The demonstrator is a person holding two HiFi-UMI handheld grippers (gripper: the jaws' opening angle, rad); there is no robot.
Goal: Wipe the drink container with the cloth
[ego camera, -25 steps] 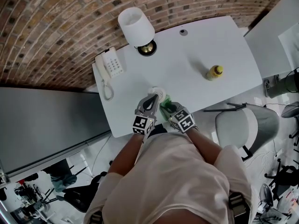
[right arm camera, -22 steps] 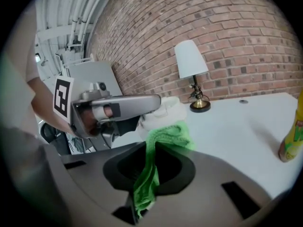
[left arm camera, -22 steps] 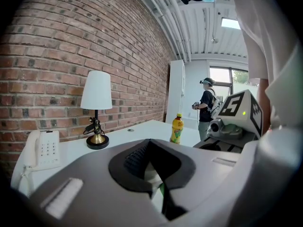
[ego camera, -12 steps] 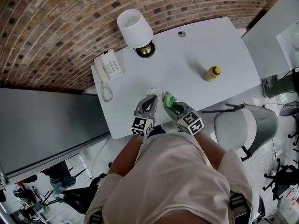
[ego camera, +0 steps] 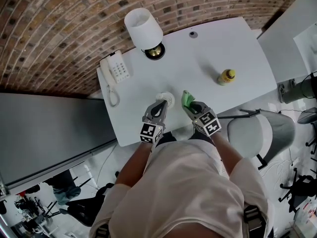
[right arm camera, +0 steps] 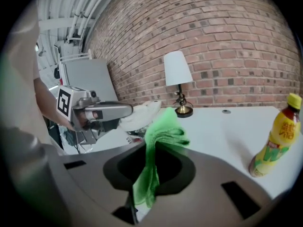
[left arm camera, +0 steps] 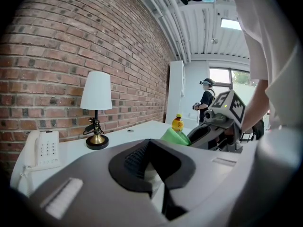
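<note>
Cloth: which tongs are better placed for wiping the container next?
Right, most likely. The right tongs are shut on the green cloth, beside the container; the left tongs are occupied gripping that container.

Drink container (ego camera: 166, 99): white, rounded, crinkled-looking up top, with dark print low on one side. Clamped in the left gripper (ego camera: 159, 106) over the near part of the worktop (ego camera: 208, 53); unclear whether resting or lifted. Cloth (ego camera: 186, 99): bright green, bunched, pinched in the right gripper (ego camera: 192, 107), upper folds flopping over the jaws, a tail hanging below. Held just right of the container, not touching it.
</note>
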